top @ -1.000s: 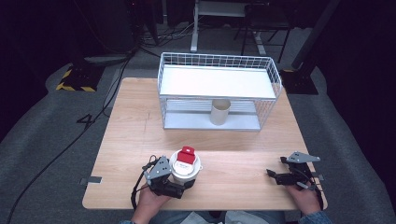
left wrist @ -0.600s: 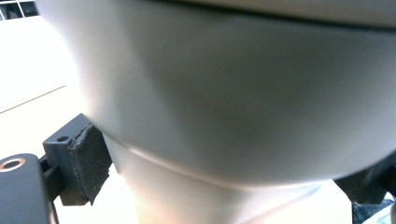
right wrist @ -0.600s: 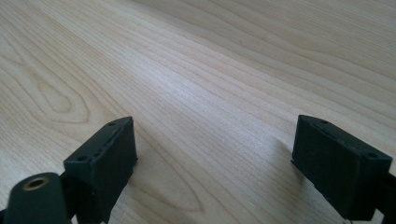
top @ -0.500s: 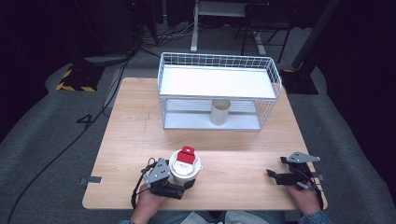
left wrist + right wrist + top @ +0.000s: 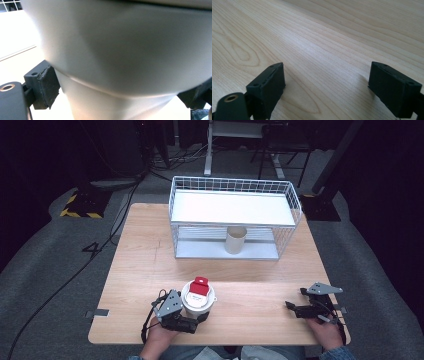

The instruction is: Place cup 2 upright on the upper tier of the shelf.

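Observation:
A white paper cup (image 5: pixel 199 296) with a white lid and a red tag on top stands near the table's front edge, left of centre. My left gripper (image 5: pixel 202 313) reaches in from the cup's left and is shut on its lower body. In the left gripper view the cup's wall (image 5: pixel 130 50) looms close, with a black pad (image 5: pixel 47 85) pressed against its left side. My right gripper (image 5: pixel 295 299) rests at the front right of the table, open, and bare wood lies between its jaws (image 5: pixel 325 85).
A white wire rack (image 5: pixel 230 185) with two shelves stands at the back of the wooden table (image 5: pixel 140 250). A beige paper cup (image 5: pixel 236 240) stands upright on its lower shelf. Dark floor, cables and stands surround the table.

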`<state>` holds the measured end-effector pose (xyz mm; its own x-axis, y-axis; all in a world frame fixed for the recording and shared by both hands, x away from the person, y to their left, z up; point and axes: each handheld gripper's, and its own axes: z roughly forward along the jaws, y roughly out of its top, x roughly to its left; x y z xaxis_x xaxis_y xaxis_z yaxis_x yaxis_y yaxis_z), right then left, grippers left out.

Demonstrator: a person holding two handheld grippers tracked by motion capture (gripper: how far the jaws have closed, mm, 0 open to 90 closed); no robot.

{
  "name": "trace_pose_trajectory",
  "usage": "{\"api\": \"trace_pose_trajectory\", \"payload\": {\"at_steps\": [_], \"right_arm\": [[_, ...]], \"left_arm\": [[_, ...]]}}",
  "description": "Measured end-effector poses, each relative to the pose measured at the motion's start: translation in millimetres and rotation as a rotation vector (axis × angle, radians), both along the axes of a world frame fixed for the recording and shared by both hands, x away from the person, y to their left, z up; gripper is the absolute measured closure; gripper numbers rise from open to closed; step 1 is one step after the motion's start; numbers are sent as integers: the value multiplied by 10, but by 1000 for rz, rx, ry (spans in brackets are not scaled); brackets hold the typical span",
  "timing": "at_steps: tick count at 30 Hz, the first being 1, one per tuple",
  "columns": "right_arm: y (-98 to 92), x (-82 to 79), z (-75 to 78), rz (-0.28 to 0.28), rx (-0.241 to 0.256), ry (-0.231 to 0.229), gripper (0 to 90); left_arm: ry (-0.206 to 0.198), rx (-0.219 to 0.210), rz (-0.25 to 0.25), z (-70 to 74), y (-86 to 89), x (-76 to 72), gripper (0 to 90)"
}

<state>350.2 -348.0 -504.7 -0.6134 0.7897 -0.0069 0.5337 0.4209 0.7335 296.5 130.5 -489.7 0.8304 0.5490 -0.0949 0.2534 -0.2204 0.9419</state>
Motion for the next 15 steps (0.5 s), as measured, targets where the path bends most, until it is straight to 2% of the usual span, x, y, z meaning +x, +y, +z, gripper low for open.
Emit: {"api": "trace_pose_trajectory", "payload": {"at_steps": [5, 9, 15], "right_arm": [[1, 1, 0, -1, 0, 0, 139], [1, 1, 0, -1, 0, 0, 139], [1, 1, 0, -1, 0, 0, 139]], "left_arm": [[-5, 15, 12, 15, -18, -8, 93], [-42, 43, 36, 41, -65, -42, 94], [-34, -4, 36, 100, -62, -41, 95]]}}
